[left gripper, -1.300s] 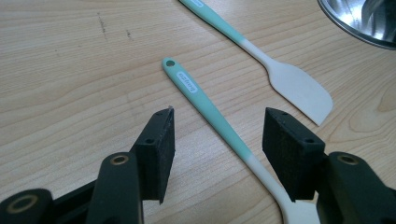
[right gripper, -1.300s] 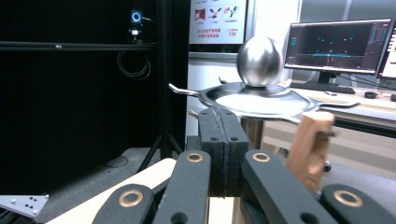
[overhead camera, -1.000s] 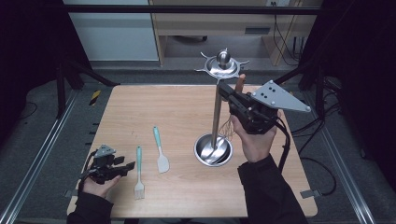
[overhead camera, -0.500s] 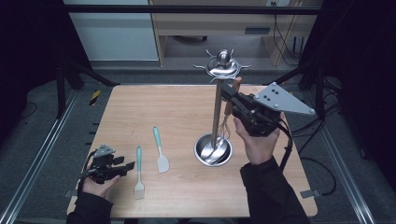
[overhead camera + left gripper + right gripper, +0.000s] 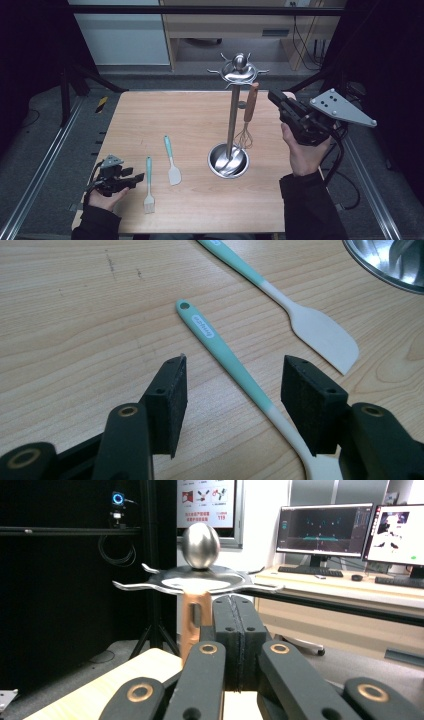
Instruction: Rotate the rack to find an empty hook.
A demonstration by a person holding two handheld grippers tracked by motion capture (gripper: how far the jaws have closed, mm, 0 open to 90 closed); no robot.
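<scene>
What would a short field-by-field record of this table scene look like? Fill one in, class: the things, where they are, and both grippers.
stand: steel utensil stand upright, right of the table's middle
hanging: whisk with wooden handle, on a hook of the stand
lying flat: teal-handled spatula and teal-handled pastry brush, side by side, apart
left gripper: jaws open, either side of the brush handle, not pressing it
right gripper: jaws shut, nothing between them, just right of the whisk handle
surface: wooden table

Bare table (image 5: 150, 115) fills the upper left of the high view. At centre the utensil stand (image 5: 233, 125) with its hung whisk (image 5: 246, 122) blocks passage; the spatula (image 5: 171, 159) and brush (image 5: 148, 184) obstruct the lower left.
</scene>
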